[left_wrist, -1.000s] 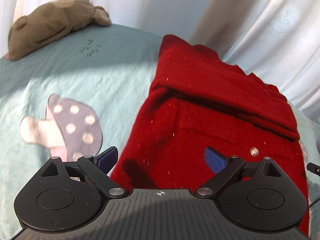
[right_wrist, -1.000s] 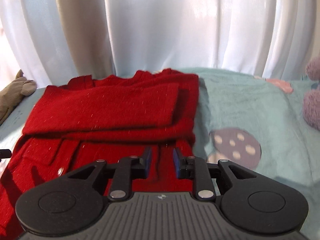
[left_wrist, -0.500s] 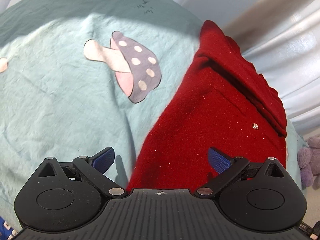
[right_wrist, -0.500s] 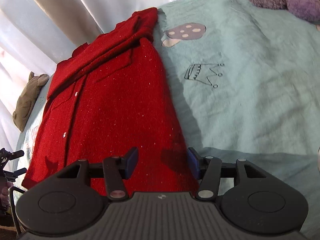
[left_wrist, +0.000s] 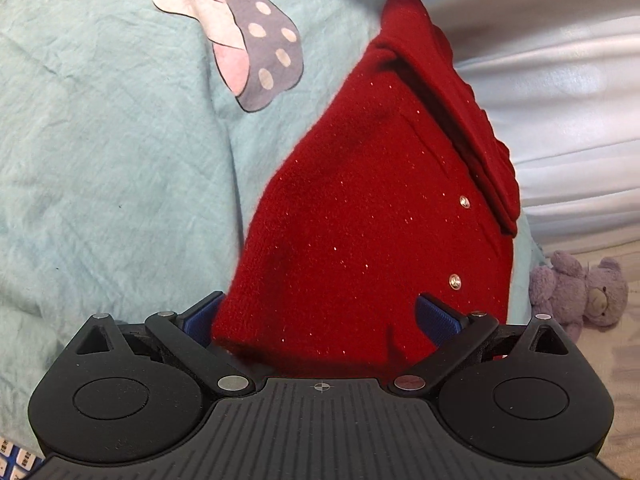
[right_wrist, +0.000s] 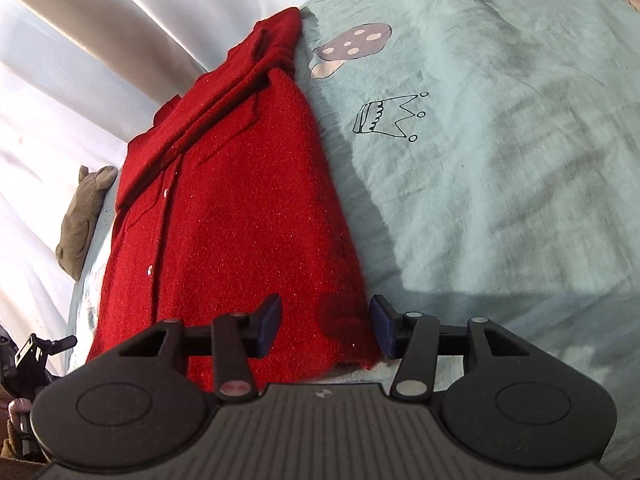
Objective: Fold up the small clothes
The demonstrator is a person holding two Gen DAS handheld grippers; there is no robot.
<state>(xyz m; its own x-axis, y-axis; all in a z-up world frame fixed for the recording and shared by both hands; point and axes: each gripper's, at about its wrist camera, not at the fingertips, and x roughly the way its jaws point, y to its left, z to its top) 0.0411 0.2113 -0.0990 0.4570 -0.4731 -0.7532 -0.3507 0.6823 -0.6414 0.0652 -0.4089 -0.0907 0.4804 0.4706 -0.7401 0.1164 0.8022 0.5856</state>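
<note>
A red knitted cardigan (left_wrist: 360, 216) with small silver buttons lies flat on a pale green bedspread (left_wrist: 100, 160), sleeves folded across its far end. My left gripper (left_wrist: 320, 320) is open, its blue pads either side of the hem's left corner. In the right wrist view the cardigan (right_wrist: 224, 208) stretches away from me. My right gripper (right_wrist: 324, 328) is open, its pads astride the hem's right corner. Neither holds the cloth.
The bedspread (right_wrist: 500, 180) has mushroom (left_wrist: 248, 40) and crown (right_wrist: 388, 118) prints. A purple teddy bear (left_wrist: 580, 292) sits past the bed's right edge. A brown soft toy (right_wrist: 80, 220) lies at the far left. White curtains (right_wrist: 80, 60) hang behind.
Both grippers have pulled back from the cardigan's folded sleeves to its near hem and lowered. The right gripper has opened wider; the left stays open.
</note>
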